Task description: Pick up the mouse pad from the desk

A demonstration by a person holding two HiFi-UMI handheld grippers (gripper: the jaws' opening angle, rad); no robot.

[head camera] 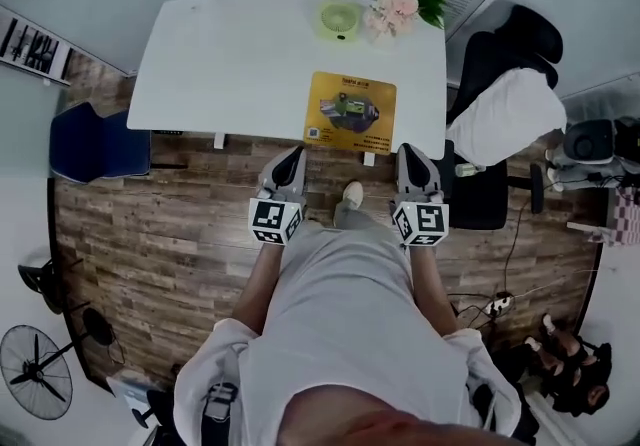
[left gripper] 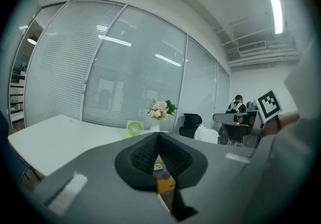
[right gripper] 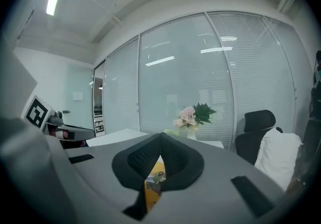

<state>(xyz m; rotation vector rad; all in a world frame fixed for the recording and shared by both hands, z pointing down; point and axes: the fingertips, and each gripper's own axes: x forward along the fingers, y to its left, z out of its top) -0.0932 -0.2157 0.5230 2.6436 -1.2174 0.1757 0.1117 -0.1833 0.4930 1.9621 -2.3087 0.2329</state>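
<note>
Head view showed the yellow rectangular mouse pad (head camera: 351, 111) flat on the white table (head camera: 230, 64), centre frame. It was likely thin, light and floppy, best pinched at its near edge. The left gripper (head camera: 292, 154) and right gripper (head camera: 408, 150) were closed and empty.

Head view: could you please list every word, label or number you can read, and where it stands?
Mouse pad: printed lines and a small white square, all too small to read.
Marker cubes: black-and-white square patterns, no words.
Nothing else is legible.
</note>
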